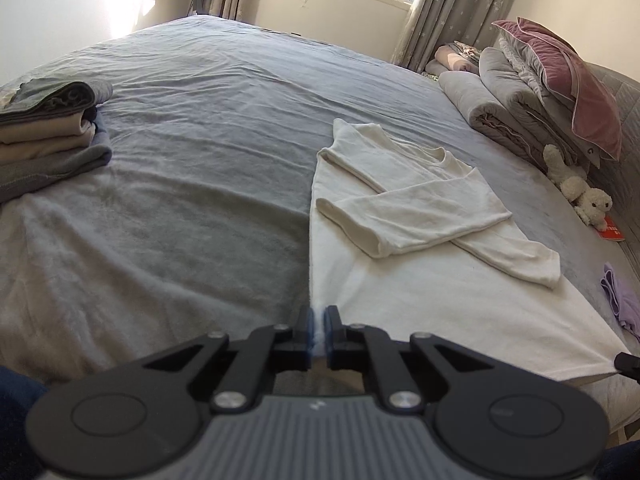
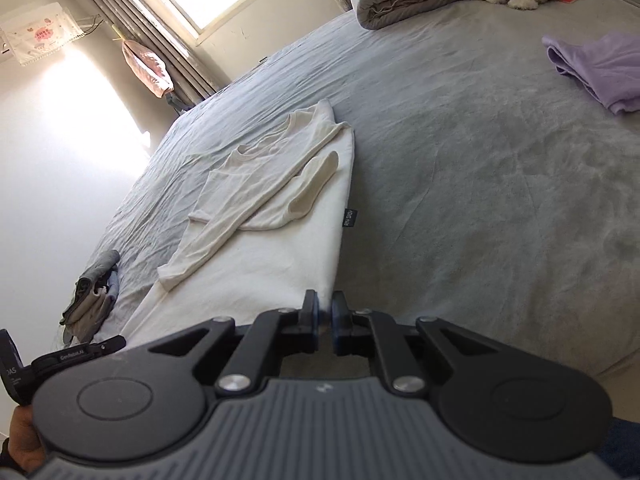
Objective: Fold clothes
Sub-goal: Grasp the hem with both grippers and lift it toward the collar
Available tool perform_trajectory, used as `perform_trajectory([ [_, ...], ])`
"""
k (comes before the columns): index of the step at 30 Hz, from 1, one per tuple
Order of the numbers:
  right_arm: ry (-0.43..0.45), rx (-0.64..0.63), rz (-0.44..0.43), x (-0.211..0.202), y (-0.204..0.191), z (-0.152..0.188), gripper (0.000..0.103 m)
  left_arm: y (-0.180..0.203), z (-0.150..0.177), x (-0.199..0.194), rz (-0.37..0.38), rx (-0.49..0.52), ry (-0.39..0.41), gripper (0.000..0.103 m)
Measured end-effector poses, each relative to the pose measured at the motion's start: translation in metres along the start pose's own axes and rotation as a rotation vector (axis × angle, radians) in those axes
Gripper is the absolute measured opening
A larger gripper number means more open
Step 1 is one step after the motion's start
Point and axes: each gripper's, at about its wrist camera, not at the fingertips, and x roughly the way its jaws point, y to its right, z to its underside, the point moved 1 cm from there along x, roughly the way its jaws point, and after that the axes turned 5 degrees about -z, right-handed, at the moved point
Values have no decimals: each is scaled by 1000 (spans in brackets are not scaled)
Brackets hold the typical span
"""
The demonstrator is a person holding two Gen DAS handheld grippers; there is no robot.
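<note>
Left wrist view showed a grey-sheeted bed filling the frame, with rolled grey bedding and a pink cushion stacked at 2 o'clock and a pile of folded clothes at 9 o'clock. A white long-sleeved top lay flat from centre toward 4 o'clock, hem nearest the camera, both sleeves crossed over the body, neckline toward 1 o'clock. A lilac garment lay unfolded at 3 o'clock, well apart from the top. A white plush toy sat beside the bedding. The left gripper was pressed together on one hem corner at 6 o'clock, white cloth visible between its pads. In the right wrist view the right gripper was likewise pinched on the opposite hem corner at 6 o'clock, the hem drawn taut between the two. Judged risks: both holds were shallow corner pinches, so cloth could slip out during the fold toward the neckline; uneven lifting could skew the fold; and the loosely crossed sleeves could slide off the body if the hem were raised sharply.
</note>
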Motion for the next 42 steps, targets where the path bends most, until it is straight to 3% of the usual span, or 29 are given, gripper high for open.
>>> perform_trajectory([
  [8,-113,-41,109,29,0,5,9,5,14,29,-81,75,-80,6],
  [11,-112,-36,98,28,3,5,10,9,15,28,-94,109,-67,6],
  [17,-110,-61,140,29,3,8,13,9,19,26,-86,104,-72,7],
  [24,-109,-86,125,32,-1,9,13,9,18,31,-73,83,-96,7],
  [34,-26,-111,98,28,-10,6,13,1,12,34,-39,17,-136,7],
  [37,46,-120,57,23,-17,-1,12,-5,2,32,-10,-48,-162,6],
  [42,117,-106,32,28,-24,-23,11,-2,-28,27,16,-106,-130,6],
])
